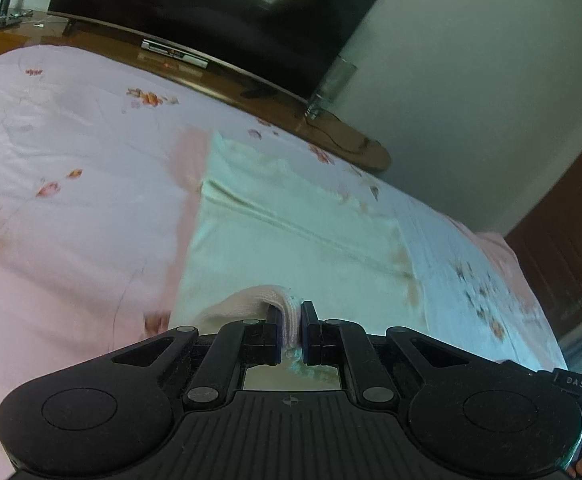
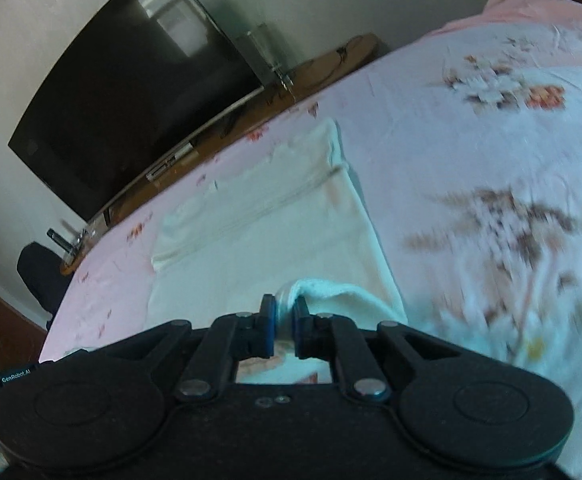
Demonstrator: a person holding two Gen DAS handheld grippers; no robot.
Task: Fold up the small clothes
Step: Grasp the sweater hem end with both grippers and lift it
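My left camera rides low behind my left tool (image 1: 290, 326), close over the pink floral bedspread (image 1: 71, 152), facing the black flat television (image 1: 211, 12) along the frame's top. My right camera sits likewise behind my right tool (image 2: 284, 326), with the television (image 2: 131, 116) upper left. Both share the pale cream cloth (image 1: 291, 236) (image 2: 267, 232) mid-frame.

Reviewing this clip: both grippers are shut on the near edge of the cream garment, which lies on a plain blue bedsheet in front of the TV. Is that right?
Not quite. The bedsheet is pink with a floral print, not plain blue; the right wrist view shows it best. The rest holds: the left gripper and right gripper are each shut on the near edge of the cream garment, in front of the TV.
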